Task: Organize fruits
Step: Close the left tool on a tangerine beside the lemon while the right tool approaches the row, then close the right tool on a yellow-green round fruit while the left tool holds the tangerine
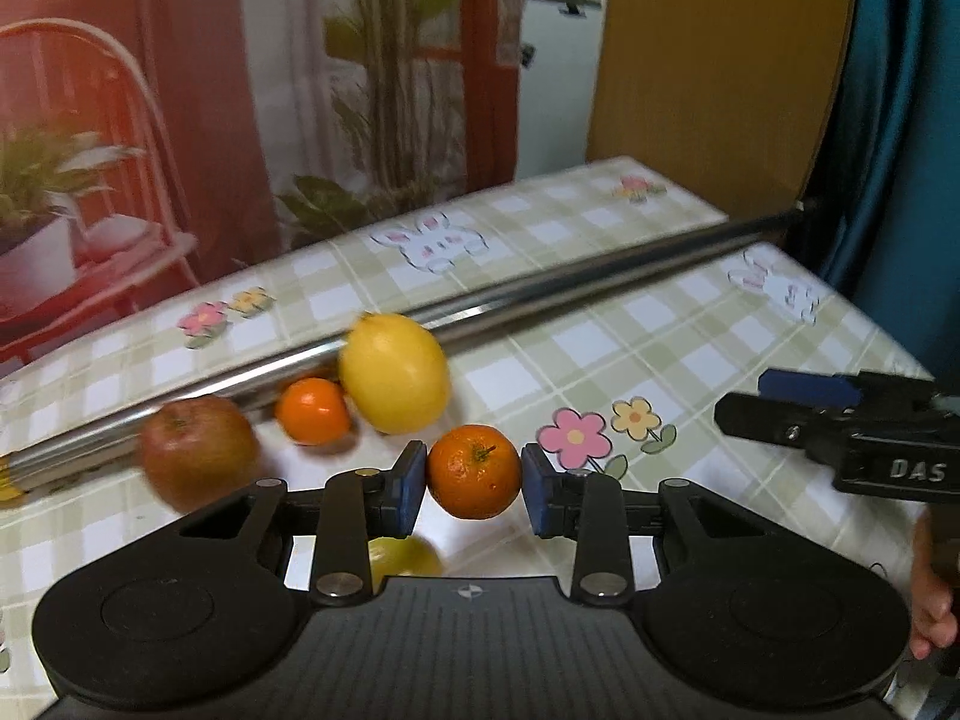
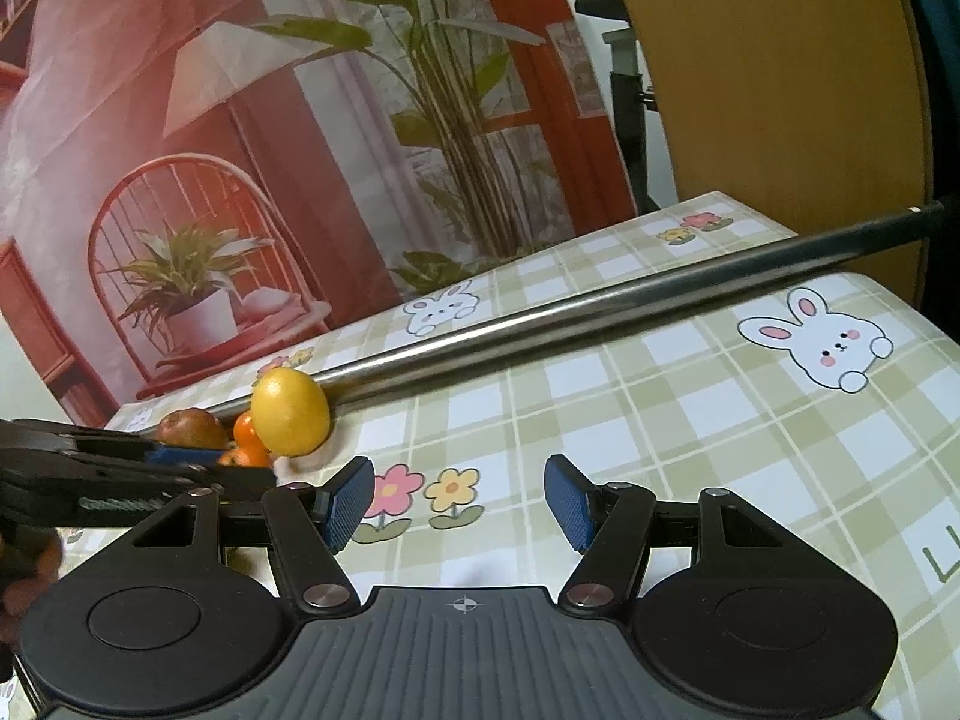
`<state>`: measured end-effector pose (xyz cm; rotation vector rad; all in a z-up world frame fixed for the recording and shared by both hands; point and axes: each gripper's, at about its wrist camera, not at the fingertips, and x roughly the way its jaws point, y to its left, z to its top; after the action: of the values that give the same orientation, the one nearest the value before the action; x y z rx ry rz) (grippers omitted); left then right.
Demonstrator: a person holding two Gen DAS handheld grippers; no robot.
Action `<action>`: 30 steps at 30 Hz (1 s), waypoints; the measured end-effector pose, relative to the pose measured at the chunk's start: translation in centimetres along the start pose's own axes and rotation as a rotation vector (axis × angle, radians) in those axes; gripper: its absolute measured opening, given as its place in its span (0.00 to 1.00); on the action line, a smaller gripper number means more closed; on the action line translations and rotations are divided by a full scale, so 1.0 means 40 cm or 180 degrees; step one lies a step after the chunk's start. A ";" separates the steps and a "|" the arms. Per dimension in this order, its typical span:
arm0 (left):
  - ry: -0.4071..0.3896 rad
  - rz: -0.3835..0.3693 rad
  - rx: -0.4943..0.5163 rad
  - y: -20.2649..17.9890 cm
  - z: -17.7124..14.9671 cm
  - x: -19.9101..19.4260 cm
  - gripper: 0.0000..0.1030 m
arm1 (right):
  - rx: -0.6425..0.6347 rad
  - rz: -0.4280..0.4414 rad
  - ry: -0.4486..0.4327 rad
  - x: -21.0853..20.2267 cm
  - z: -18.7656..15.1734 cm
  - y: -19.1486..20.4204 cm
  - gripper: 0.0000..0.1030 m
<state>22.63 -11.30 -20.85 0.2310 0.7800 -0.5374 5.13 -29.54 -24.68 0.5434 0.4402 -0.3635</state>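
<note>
My left gripper (image 1: 474,477) is shut on a small orange mandarin (image 1: 474,473), held just above the checked tablecloth. Behind it lie a yellow lemon (image 1: 394,373), a second mandarin (image 1: 313,410) and a red-brown apple (image 1: 198,450), all close to a metal rod. A yellow-green fruit (image 1: 403,557) shows partly under the left gripper. My right gripper (image 2: 459,501) is open and empty over the flower print, right of the fruits. In the right wrist view the lemon (image 2: 290,411), apple (image 2: 191,427) and a mandarin (image 2: 247,441) sit at the left, partly hidden by the left gripper (image 2: 120,468).
A long metal rod (image 1: 540,294) lies diagonally across the table (image 1: 660,348) behind the fruits; it also shows in the right wrist view (image 2: 600,306). A printed backdrop stands at the table's far edge. A wooden panel (image 1: 720,60) stands at the far right.
</note>
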 end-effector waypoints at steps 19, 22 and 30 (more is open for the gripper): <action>-0.0377 0.0443 -0.0734 0.194 -0.144 -0.254 0.35 | -0.0432 0.0225 0.0369 0.044 0.044 0.186 0.57; -0.0416 0.0490 -0.0865 0.211 -0.172 -0.277 0.35 | -0.0498 0.0304 0.0488 0.072 0.054 0.228 0.57; -0.0487 0.0501 -0.1129 0.244 -0.235 -0.315 0.35 | -0.0735 0.0555 0.0935 0.172 0.077 0.332 0.56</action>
<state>14.83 5.27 -18.29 -0.0762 0.6882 -0.2579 17.73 -22.18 -20.20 0.4065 0.7032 -0.0622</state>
